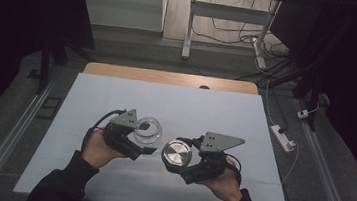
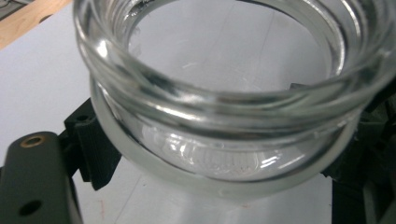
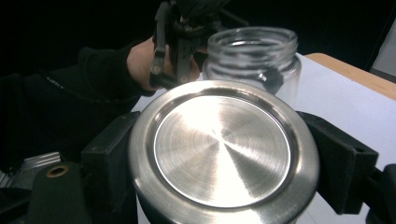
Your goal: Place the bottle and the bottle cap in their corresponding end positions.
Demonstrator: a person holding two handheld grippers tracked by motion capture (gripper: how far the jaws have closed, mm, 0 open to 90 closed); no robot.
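Between the right gripper [image 1: 186, 157] jaws sits the steel lid [image 3: 219, 151], clamped at its rim; the left gripper [image 1: 138, 137] jaws clench the glass jar [image 2: 224, 116]. Risk: tilted lid cross-threads, or smooth glass slips.

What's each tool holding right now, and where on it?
Left tool clamps the open glass jar around its body below the threaded neck. Right tool grips the metal lid across its rim.
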